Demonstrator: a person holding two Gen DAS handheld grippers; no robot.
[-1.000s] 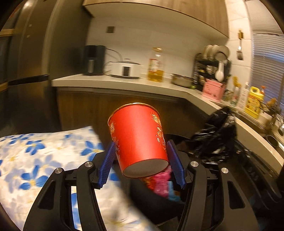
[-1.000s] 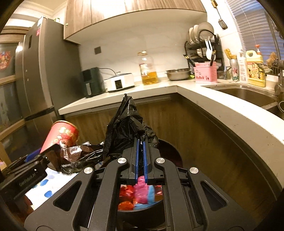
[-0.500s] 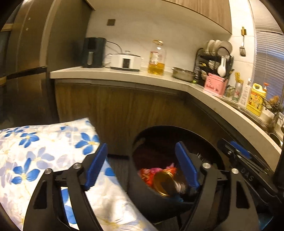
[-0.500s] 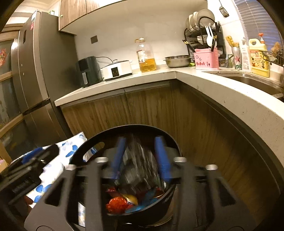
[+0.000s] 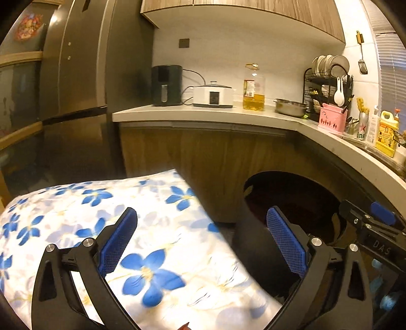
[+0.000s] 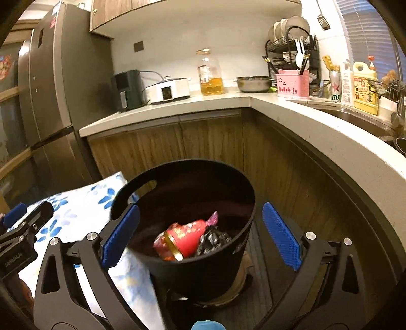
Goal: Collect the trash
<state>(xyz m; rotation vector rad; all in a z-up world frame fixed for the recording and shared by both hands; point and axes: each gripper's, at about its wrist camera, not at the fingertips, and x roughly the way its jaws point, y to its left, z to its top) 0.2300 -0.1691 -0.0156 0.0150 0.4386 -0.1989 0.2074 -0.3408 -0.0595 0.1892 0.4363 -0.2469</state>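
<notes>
Black round bin [image 6: 192, 269] with a handle slot, on the floor by the wood cabinets — inside, one red cup [image 6: 186, 240] on its side, gold rim at 7 o'clock, one crumpled black bag [image 6: 213, 240] touching it at 3 o'clock. Right gripper [image 6: 200, 237] jaws spread wide, empty, above the bin. Left gripper [image 5: 201, 241] jaws spread, empty, over a blue-flower cloth [image 5: 152, 253] — its view shows only the bin's dark mouth, contents hidden.

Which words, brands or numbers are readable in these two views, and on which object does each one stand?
"ine": green letters on the can, rest hidden.
"DAS": right gripper's body.
Left gripper's body: print too blurred.
Yellow bottle, oil bottle, fridge sticker: unreadable.
</notes>
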